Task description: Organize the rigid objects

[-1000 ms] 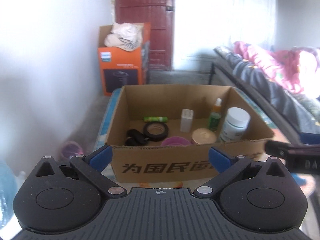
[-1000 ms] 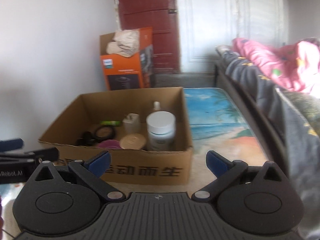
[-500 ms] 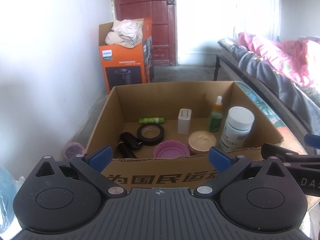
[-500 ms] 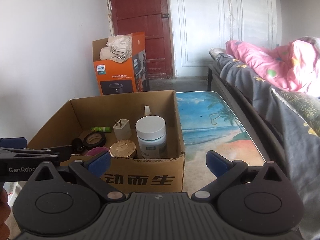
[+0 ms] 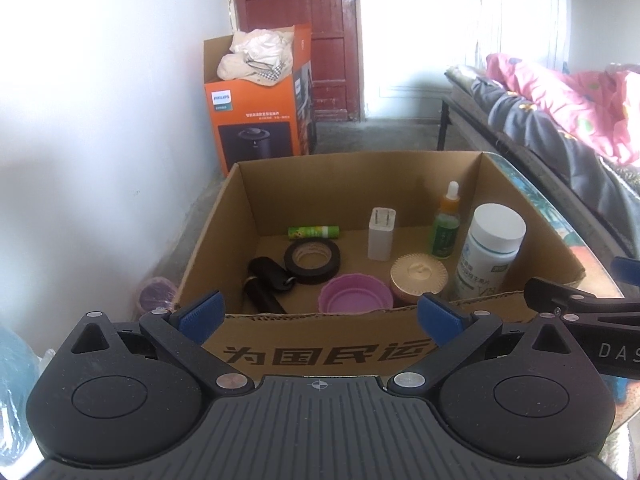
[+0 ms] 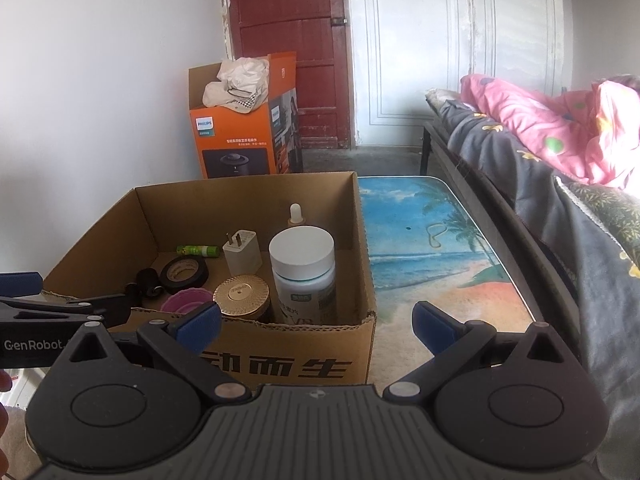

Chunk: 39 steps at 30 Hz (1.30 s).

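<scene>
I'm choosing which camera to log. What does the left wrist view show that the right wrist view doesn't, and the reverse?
Only the left wrist view: the dropper bottle's green body and a purple object on the floor beside the box. Only the right wrist view: the beach-print tabletop right of the box. Both: the cardboard box, white pill bottle, black tape roll, gold-lidded jar and open, empty tongs.
</scene>
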Tool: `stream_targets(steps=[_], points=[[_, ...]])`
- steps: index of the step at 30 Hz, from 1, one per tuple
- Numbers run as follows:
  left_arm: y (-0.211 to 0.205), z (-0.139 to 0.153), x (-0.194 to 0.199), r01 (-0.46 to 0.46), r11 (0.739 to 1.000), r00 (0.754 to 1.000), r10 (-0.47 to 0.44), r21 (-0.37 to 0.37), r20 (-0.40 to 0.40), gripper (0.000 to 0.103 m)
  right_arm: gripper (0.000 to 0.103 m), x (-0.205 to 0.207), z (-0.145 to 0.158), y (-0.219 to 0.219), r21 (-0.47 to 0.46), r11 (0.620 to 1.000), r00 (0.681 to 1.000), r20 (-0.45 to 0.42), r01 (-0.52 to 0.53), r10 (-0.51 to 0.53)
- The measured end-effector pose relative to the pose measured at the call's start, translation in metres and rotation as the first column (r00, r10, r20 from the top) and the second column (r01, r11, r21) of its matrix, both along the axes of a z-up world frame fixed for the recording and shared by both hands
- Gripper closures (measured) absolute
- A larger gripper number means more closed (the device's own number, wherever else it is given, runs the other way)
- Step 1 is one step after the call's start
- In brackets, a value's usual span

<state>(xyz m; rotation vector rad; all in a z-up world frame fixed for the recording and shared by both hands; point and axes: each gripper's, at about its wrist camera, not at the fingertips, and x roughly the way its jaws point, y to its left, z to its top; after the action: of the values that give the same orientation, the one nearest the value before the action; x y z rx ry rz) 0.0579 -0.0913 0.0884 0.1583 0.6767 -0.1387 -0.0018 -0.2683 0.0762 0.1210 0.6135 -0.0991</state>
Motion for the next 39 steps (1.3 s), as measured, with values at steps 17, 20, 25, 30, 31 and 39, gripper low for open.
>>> stream_targets(steps=[17,20,25,30,31,39], points=[[0.011,0.0,0.004,-0.028,1.0,0.999,0.028,0.001,-0.019,0.001,0.0,0.007,0.002,0.009,-0.018,1.0,1.0,-0.018,-0.006,0.006],[0.012,0.0,0.005,-0.03,1.0,0.999,0.03,0.001,-0.021,0.001,0.0,0.008,0.002,0.01,-0.02,1.0,1.0,-0.019,-0.006,0.006],[0.012,-0.001,0.006,-0.032,0.999,0.999,0.032,0.002,-0.02,0.001,0.0,0.01,0.001,0.009,-0.02,1.0,1.0,-0.02,-0.007,0.007],[0.011,-0.001,0.005,-0.033,0.999,0.999,0.033,0.0,-0.023,0.001,0.0,0.011,0.001,0.009,-0.02,1.0,1.0,-0.021,-0.007,0.006],[0.011,-0.001,0.006,-0.033,0.999,0.999,0.033,0.0,-0.024,0.001,0.0,0.011,0.001,0.009,-0.021,1.0,1.0,-0.022,-0.006,0.006],[0.009,-0.002,0.005,-0.035,0.999,0.999,0.034,-0.001,-0.027,0.001,0.0,0.009,0.0,0.007,-0.024,1.0,1.0,-0.021,0.004,-0.005]])
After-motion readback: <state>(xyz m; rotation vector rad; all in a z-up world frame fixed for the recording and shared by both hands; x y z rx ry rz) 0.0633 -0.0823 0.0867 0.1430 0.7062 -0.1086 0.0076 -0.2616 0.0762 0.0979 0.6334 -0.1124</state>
